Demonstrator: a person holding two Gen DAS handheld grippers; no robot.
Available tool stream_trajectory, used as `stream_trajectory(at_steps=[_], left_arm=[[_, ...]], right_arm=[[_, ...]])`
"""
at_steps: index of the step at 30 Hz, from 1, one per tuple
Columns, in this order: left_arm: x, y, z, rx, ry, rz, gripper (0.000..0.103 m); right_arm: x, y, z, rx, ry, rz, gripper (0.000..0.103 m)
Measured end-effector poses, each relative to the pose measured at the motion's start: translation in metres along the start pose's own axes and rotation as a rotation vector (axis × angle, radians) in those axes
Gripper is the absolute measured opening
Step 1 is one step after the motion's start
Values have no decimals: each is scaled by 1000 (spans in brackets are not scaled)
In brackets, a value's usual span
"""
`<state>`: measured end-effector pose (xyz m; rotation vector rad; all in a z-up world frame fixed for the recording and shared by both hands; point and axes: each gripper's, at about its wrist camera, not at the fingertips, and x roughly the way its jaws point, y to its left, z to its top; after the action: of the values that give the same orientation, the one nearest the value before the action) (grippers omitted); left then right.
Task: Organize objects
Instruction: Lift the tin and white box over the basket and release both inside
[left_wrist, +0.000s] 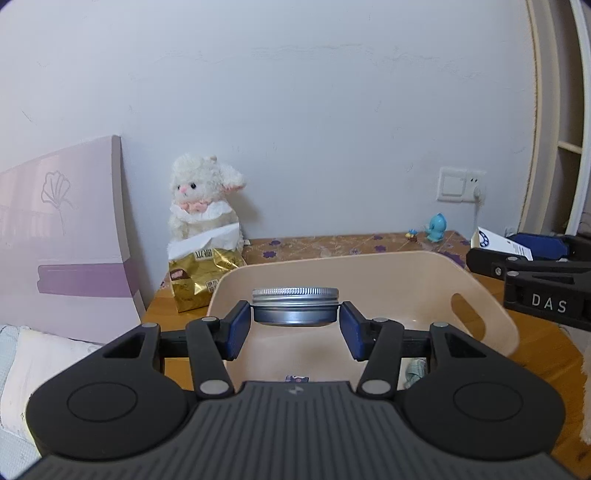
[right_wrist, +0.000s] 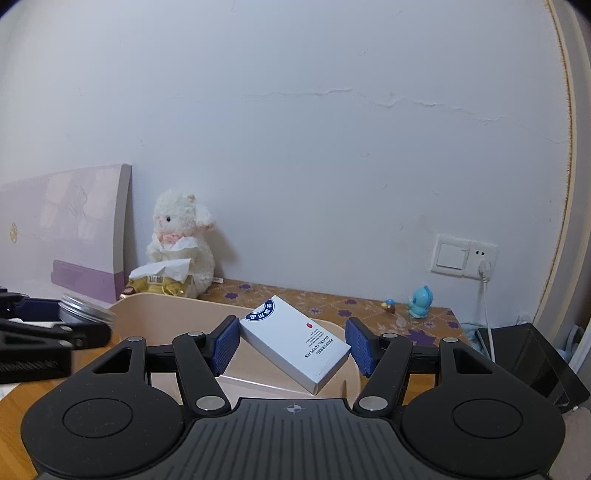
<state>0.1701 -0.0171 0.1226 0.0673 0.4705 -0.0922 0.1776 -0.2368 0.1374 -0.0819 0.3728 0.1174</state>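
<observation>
Left tool (left_wrist: 295, 325): we see its blue pads clamped on either side of a round silver metal tin with a screw lid (left_wrist: 295, 305), held level above the open beige plastic bin (left_wrist: 424, 273).

Right tool (right_wrist: 291, 345): we see a white rectangular cardboard box with a blue emblem (right_wrist: 295, 341) lying tilted between the blue pads, over the bin's near right corner. Whether the pads grip the box, we cannot tell.

The bin sits on the wooden desk (left_wrist: 546, 354). At the desk's back left corner a white plush lamb (left_wrist: 203, 199) sits behind a gold foil packet (left_wrist: 201, 280). A small blue bird figurine (right_wrist: 419, 302) stands near the back right edge.
</observation>
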Motion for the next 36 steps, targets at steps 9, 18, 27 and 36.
stream_trajectory(at_steps=[9, 18, 27, 36], left_arm=[[61, -15, -13, 73, 121, 65, 55], [76, -8, -23, 39, 213, 57, 56], [33, -1, -12, 17, 148, 60, 87], [-9, 6, -28, 6, 144, 53, 91]], right_arm=[[50, 11, -17, -45, 127, -47, 60], [49, 8, -23, -54, 172, -49, 90], [10, -6, -19, -37, 133, -50, 103], [-39, -25, -40, -13, 116, -35, 103]])
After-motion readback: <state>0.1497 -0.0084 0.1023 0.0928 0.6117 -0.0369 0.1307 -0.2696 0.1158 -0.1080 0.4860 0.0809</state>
